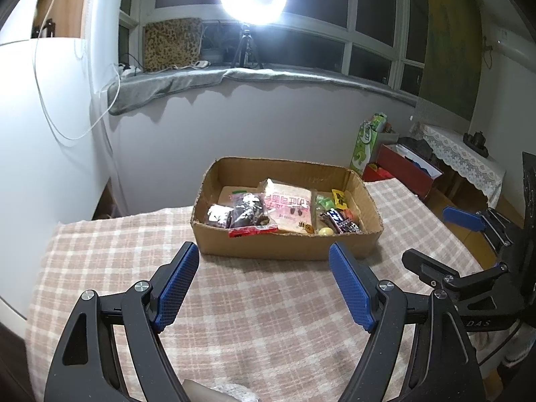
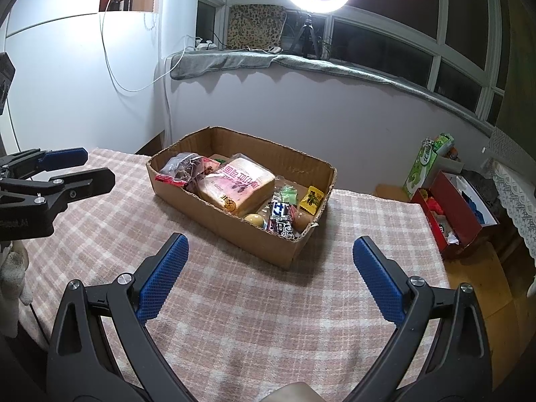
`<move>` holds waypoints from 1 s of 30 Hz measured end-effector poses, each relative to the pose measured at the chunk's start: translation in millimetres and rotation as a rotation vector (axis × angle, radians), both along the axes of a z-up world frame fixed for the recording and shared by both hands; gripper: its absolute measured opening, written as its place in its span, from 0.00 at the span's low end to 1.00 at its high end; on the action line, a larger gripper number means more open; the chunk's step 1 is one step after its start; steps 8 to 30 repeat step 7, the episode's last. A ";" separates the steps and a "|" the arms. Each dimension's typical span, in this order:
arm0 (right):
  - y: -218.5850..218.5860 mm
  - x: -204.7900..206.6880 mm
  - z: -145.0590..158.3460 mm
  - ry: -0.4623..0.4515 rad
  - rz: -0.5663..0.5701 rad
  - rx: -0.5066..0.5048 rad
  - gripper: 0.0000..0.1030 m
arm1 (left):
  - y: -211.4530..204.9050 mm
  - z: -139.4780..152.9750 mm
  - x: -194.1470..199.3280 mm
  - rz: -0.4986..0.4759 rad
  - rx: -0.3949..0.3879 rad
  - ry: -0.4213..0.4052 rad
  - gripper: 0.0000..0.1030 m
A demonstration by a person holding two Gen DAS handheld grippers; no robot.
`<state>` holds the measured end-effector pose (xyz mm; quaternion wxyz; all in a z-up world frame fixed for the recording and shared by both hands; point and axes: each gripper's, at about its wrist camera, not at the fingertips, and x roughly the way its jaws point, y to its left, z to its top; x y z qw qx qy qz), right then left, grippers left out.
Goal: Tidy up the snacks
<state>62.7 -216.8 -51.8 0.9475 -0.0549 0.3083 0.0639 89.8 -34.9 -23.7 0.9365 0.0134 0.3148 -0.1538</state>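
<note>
Hovered over the plaid tablecloth (image 1: pixel 100 251) with the left gripper (image 1: pixel 264 284), jaws spread wide and pinching nothing. Found every snack already inside the cardboard box (image 1: pixel 284 244), just beyond the fingertips. Saw dark foil-wrapped snacks (image 1: pixel 219 216) at the left end, a clear bag of dark pieces (image 1: pixel 248 209) leaning beside them with its red seal poking over the front wall; judged that seal likely to snag or tip out if brushed by a pad. Saw the pink bread loaf (image 2: pixel 236 184) in the middle, soft enough to crush under a hard squeeze. Noted small candies, a yellow packet (image 2: pixel 311 199) and a chocolate bar (image 2: pixel 279 221) crowded at the right end, likely to slip or scatter. Held the right gripper (image 2: pixel 269 279) likewise spread and empty; risked clashing with its neighbour when reaching in together.
</note>
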 end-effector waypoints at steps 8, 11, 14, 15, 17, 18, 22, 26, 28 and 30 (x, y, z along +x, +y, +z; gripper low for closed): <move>-1.2 -1.5 -2.2 0.005 -0.006 0.000 0.98 | 0.8 -0.3 -1.5 -0.008 -0.007 -0.009 0.78; -1.2 -1.5 -2.2 0.005 -0.006 0.000 0.98 | 0.8 -0.3 -1.5 -0.008 -0.007 -0.009 0.78; -1.2 -1.5 -2.2 0.005 -0.006 0.000 0.98 | 0.8 -0.3 -1.5 -0.008 -0.007 -0.009 0.78; -1.2 -1.5 -2.2 0.005 -0.006 0.000 0.98 | 0.8 -0.3 -1.5 -0.008 -0.007 -0.009 0.78; -1.2 -1.5 -2.2 0.005 -0.006 0.000 0.98 | 0.8 -0.3 -1.5 -0.008 -0.007 -0.009 0.78; -1.2 -1.5 -2.2 0.005 -0.006 0.000 0.98 | 0.8 -0.3 -1.5 -0.008 -0.007 -0.009 0.78; -1.2 -1.5 -2.2 0.005 -0.006 0.000 0.98 | 0.8 -0.3 -1.5 -0.008 -0.007 -0.009 0.78; -1.2 -1.5 -2.2 0.005 -0.006 0.000 0.98 | 0.8 -0.3 -1.5 -0.008 -0.007 -0.009 0.78; -1.2 -1.5 -2.2 0.005 -0.006 0.000 0.98 | 0.8 -0.3 -1.5 -0.008 -0.007 -0.009 0.78; -1.2 -1.5 -2.2 0.005 -0.006 0.000 0.98 | 0.8 -0.3 -1.5 -0.008 -0.007 -0.009 0.78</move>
